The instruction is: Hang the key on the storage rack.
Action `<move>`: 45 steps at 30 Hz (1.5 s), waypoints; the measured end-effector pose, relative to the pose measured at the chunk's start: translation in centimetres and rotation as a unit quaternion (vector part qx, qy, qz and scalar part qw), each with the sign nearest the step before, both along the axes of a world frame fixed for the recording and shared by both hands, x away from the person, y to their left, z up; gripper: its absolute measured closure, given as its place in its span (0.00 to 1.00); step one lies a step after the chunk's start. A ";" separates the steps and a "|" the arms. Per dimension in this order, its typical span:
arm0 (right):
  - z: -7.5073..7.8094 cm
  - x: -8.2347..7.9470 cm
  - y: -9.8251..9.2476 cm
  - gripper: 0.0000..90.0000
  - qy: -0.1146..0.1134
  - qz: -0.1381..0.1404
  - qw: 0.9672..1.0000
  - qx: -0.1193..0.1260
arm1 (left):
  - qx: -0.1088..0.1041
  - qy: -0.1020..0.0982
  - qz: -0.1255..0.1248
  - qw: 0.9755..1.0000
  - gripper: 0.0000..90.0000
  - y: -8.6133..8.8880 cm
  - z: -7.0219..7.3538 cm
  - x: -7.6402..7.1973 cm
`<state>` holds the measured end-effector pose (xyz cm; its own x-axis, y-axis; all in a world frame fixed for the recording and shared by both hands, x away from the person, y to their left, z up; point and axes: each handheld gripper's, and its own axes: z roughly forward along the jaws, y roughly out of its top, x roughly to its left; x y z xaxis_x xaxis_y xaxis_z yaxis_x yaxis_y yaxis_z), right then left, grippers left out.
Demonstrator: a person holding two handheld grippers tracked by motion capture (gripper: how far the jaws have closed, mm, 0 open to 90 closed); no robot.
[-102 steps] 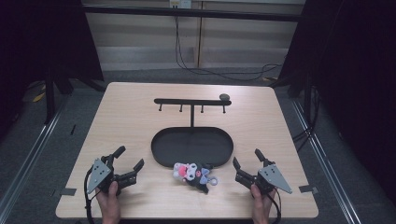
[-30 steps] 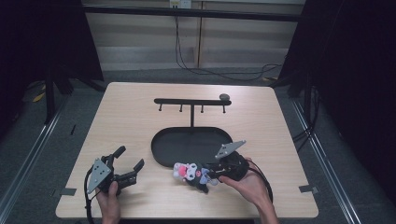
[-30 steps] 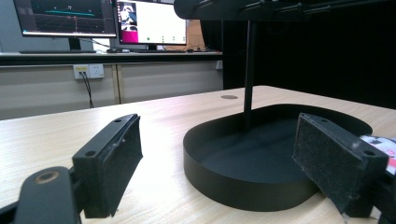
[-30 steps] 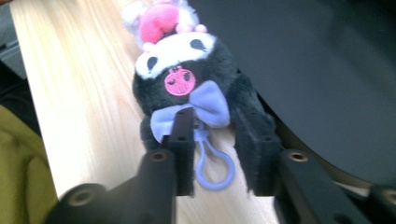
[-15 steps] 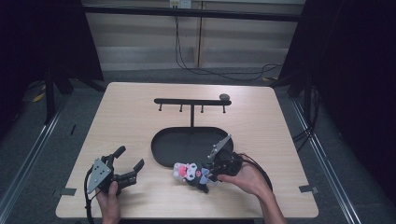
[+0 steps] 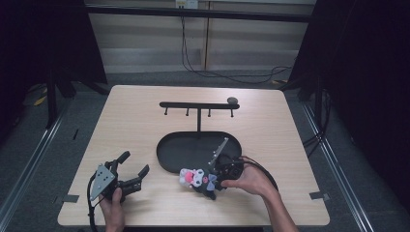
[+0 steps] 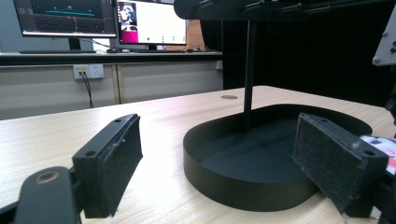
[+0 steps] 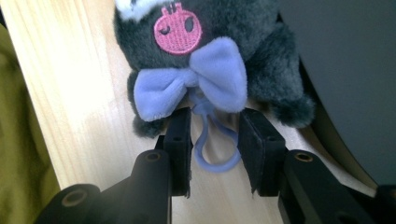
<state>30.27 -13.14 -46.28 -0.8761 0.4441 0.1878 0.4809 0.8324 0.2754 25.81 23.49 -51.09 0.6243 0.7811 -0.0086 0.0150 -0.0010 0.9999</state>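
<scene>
Jaws of the right gripper [image 8: 214, 140], just opening, straddle the plush toy's [image 8: 219, 51] lilac loop [image 8: 210, 144] without pinching; next, close. Left gripper [image 6: 126, 175] gapes wide.

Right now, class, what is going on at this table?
A person works with a tool in each hand. The right tool is down at a small dark plush toy beside the black tray of a hook stand. Its jaws, which have just been opening, straddle the toy's lilac hanging loop without pressing it. The left tool rests open on the table.
</scene>
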 end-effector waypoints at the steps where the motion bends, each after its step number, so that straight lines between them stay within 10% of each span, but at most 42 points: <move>1: -0.1 0.1 0.1 0.73 0.001 0.001 1.000 0.000 | -0.001 0.000 0.000 1.000 0.17 0.0 0.0 0.0; 30: -0.4 1.1 0.9 0.90 0.029 0.023 0.999 -0.013 | 0.003 -0.001 -0.001 1.000 0.17 0.0 0.0 0.0; 45: -0.5 1.3 2.3 0.95 0.042 0.055 0.995 -0.073 | 0.002 -0.002 -0.001 1.000 0.17 0.0 0.0 0.0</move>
<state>31.55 -10.88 -46.78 -0.9049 0.3741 0.2032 0.4008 0.9095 0.1104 25.85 23.53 -51.07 0.6260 0.7798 -0.0025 0.0114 -0.0059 0.9999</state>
